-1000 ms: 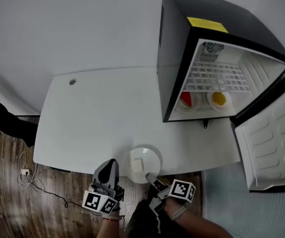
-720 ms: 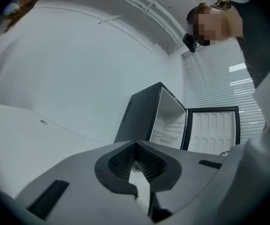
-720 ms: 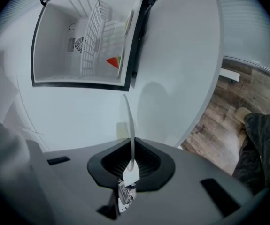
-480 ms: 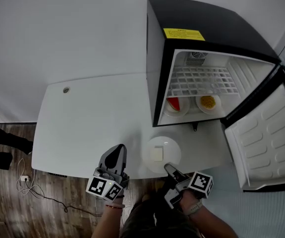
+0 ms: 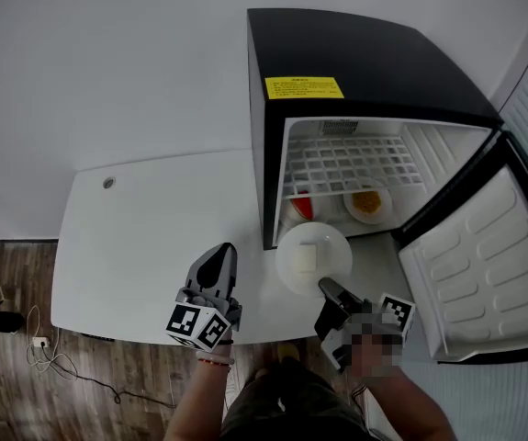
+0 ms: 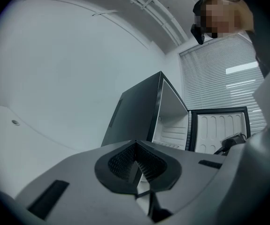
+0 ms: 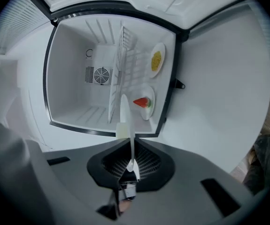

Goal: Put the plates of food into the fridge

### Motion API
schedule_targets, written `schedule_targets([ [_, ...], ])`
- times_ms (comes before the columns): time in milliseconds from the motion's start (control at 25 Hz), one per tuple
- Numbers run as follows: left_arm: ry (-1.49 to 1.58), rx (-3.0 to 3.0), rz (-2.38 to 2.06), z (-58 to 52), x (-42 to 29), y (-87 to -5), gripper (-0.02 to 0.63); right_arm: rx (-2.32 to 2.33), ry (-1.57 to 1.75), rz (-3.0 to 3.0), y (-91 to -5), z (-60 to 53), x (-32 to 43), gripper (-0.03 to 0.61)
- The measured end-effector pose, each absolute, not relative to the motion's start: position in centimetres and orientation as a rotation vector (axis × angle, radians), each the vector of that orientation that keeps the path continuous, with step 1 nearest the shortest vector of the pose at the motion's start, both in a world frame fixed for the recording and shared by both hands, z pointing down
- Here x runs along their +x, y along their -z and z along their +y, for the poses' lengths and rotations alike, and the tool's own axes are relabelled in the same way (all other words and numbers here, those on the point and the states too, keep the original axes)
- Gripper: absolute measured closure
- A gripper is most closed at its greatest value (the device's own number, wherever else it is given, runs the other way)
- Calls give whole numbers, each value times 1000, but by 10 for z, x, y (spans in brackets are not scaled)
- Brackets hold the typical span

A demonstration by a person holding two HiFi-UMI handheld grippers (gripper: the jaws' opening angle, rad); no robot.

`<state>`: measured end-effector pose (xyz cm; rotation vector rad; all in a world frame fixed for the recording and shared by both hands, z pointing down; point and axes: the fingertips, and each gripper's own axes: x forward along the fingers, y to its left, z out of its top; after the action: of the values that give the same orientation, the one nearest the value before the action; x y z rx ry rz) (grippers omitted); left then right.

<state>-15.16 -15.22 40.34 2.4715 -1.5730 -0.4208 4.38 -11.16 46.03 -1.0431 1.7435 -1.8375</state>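
Now inside fridge [image 5: 365,58]: red-food plate [image 7: 148,112], yellow-food plate [image 5: 385,208].

- Head view: even, diffuse light; the white table [image 5: 135,237] shows soft shadows only.
- The fridge [image 5: 355,90] interior is bright; its black shell is dark.
- Both gripper views: strong fisheye curvature, black corners.
- Window blinds [image 6: 219,78] carry bright streaks.
- The left gripper [image 6: 135,146], right gripper [image 7: 131,144] and plate [image 7: 124,111] sit close to the lens, soft-focused.

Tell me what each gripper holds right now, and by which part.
Right gripper: the white plate with a pale food block, pinched at its near rim. Left gripper: nothing, jaws shut together.
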Motion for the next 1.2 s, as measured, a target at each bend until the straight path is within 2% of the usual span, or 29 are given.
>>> schedule_targets([
  [480,455,2479,-1565,-212,-130,-384,607,-952,1809,1764,-404,-187,53,561],
  [1200,481,2436,-1647,-238,-141,-372,607,-955,1912,1591,-394,-262,36,560],
])
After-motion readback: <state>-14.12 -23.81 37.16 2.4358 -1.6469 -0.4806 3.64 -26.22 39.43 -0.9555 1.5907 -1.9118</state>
